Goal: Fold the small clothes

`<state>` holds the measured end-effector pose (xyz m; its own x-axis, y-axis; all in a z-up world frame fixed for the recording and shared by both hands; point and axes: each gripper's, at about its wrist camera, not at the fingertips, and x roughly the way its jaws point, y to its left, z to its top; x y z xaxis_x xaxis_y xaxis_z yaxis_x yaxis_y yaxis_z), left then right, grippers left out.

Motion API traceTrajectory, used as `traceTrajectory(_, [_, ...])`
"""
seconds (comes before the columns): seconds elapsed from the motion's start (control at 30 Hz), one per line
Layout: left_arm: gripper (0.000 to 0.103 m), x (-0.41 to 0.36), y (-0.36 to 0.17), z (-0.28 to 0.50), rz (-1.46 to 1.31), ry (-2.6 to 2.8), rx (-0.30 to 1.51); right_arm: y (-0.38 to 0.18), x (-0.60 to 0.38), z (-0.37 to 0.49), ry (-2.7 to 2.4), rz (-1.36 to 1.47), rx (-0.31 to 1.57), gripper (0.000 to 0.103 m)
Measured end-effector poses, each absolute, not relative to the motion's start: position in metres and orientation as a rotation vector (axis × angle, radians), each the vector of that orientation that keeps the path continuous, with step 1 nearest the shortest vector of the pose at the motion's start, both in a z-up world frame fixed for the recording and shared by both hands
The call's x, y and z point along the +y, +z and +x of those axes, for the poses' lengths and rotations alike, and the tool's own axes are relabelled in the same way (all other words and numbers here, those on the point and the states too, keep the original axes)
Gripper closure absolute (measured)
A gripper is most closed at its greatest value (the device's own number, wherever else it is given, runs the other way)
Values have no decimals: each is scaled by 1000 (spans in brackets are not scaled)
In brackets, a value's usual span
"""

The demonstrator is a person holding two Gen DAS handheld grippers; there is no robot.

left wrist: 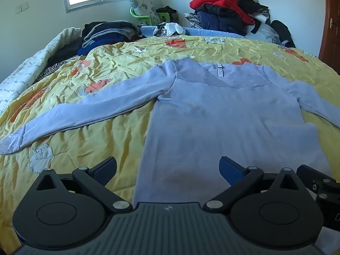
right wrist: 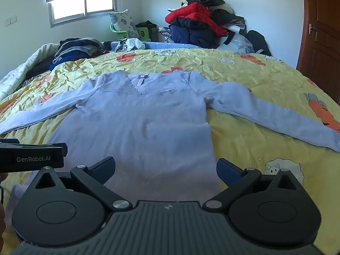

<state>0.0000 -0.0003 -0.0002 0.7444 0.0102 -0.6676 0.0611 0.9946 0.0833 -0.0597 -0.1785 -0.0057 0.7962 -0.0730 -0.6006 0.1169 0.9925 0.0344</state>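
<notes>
Left wrist: top point(left wrist: 223, 116) flat just beyond open tool point(left wrist: 167, 167).

Each wrist camera sits behind its tool and looks forward and downward across the bed point(left wrist: 191, 48), close above the near hem of the lilac top point(left wrist: 223, 116). The left view faces the top's left half, the right view its right half. Both share the top, the window point(right wrist: 85, 6) and the clothes pile point(right wrist: 199, 23).

Pale lilac long-sleeved top point(left wrist: 223, 114), spread flat and face up, lace-trimmed V neckline and white label at the far end, hem nearest, both sleeves stretched out to left and right, angled towards the near side
</notes>
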Motion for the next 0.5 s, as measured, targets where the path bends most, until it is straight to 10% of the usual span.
traceTrajectory(0.5, [0,-8,-1,-3,98,-2,722,-10,-183,-61,-97,81,650,1])
